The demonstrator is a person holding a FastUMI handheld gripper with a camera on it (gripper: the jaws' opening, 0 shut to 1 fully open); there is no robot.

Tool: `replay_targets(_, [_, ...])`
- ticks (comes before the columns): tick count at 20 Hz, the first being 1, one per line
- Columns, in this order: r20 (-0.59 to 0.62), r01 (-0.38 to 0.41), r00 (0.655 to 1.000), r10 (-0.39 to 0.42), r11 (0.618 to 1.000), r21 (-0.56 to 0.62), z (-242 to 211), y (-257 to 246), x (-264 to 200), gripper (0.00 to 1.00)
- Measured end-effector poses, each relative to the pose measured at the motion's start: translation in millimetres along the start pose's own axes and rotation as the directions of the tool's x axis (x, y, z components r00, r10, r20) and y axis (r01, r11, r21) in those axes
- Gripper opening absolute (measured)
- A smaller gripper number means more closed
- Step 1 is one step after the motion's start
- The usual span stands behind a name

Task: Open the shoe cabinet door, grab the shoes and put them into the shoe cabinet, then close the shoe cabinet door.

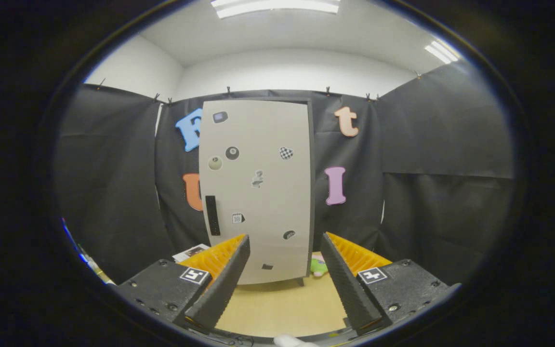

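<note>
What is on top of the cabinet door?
Small stickers dot the shut cabinet door, and a dark handle sits near its left edge. What is inside stays hidden behind the door. The open gripper points at it, touching nothing.

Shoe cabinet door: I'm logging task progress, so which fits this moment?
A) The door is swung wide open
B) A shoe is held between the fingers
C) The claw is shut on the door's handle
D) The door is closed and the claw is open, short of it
D: the shoe cabinet door sits flat and closed beyond the claw, whose fingers stand apart with nothing between them; the dark handle on the door is untouched.
</note>
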State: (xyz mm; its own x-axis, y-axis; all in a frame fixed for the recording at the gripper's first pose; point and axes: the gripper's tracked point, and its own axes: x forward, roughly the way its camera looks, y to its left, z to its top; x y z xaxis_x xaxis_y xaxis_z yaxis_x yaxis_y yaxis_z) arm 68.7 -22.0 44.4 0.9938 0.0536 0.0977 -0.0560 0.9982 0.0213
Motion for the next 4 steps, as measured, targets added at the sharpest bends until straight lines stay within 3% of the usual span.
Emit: replay_targets(4, [-0.001,0.001,1.000,-0.001,1.000,0.000,0.5,1.9,-1.8,0.97])
